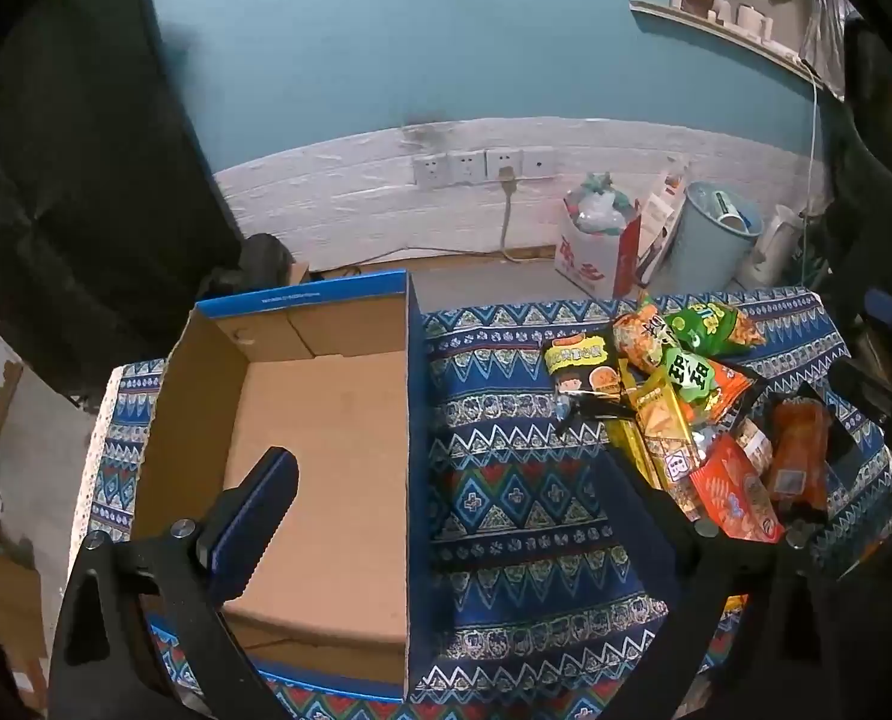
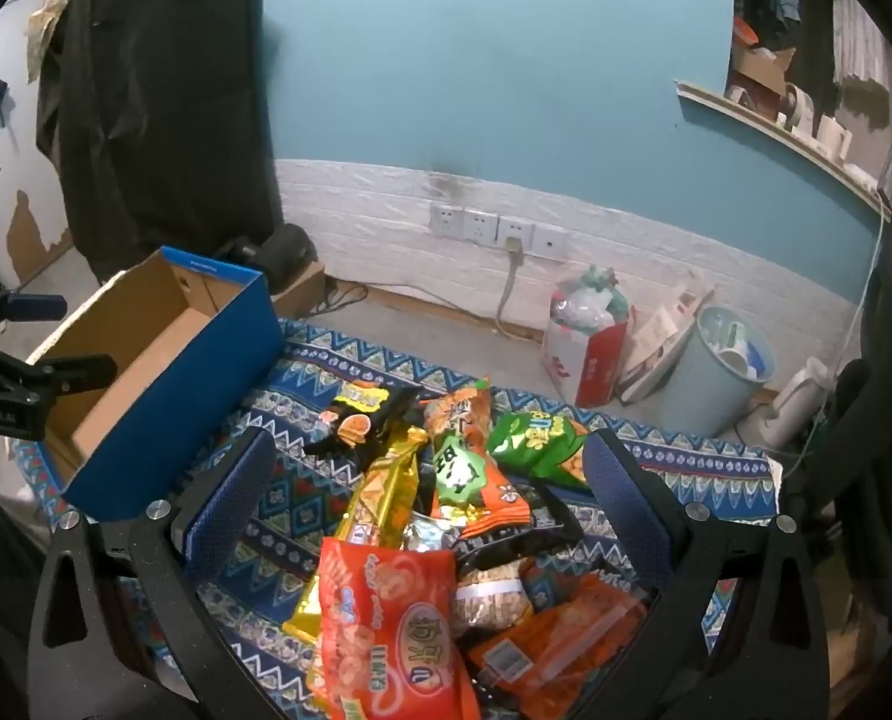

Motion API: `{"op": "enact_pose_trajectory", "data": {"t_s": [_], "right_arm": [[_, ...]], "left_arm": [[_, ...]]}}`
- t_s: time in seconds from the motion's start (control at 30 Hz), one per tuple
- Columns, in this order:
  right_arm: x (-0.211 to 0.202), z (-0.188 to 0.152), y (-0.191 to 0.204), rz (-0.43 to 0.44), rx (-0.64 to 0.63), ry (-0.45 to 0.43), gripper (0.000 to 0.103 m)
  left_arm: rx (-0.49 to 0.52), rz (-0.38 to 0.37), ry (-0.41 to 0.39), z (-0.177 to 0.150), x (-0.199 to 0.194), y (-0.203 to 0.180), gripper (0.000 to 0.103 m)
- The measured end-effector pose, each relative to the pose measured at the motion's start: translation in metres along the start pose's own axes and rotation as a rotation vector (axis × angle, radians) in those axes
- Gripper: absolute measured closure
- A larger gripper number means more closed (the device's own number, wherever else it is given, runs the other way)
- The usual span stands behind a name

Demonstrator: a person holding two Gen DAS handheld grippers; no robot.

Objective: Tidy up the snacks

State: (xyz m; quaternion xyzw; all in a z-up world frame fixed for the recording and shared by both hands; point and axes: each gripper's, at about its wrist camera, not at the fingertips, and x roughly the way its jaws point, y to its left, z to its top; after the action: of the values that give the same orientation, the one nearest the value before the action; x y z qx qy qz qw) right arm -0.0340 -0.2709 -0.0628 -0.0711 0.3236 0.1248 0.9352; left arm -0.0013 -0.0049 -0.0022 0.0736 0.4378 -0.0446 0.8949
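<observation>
An empty cardboard box (image 1: 326, 450) with blue outer walls stands on the left of the patterned blue cloth (image 1: 506, 480). My left gripper (image 1: 446, 498) is open and hangs above the box's right wall, one finger (image 1: 260, 504) over the box floor. A pile of snack packets (image 1: 674, 408) lies on the right. In the right wrist view my right gripper (image 2: 428, 498) is open just above that pile, holding nothing. Below it are a red-orange packet (image 2: 386, 618), a gold packet (image 2: 380, 498) and a green bag (image 2: 536, 438). The box (image 2: 164, 360) is to the left.
Behind the table, on the floor, stand a pale blue waste bin (image 2: 722, 372), a stuffed red-and-white bag (image 2: 584, 348) and a white kettle (image 2: 800, 402). Wall sockets (image 2: 494, 228) hold one plugged cable. A black cloth (image 2: 158, 108) hangs at the left.
</observation>
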Motion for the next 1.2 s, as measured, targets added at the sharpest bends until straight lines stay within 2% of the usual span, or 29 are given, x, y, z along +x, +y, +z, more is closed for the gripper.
{"op": "enact_pose_trajectory", "data": {"t_s": [1.2], "right_arm": [[0.0007, 0.0002, 0.0016, -0.008, 0.000, 0.002, 0.003]], "left_arm": [[-0.001, -0.014, 0.002, -0.0019, -0.0004, 0.0013, 0.003]]}}
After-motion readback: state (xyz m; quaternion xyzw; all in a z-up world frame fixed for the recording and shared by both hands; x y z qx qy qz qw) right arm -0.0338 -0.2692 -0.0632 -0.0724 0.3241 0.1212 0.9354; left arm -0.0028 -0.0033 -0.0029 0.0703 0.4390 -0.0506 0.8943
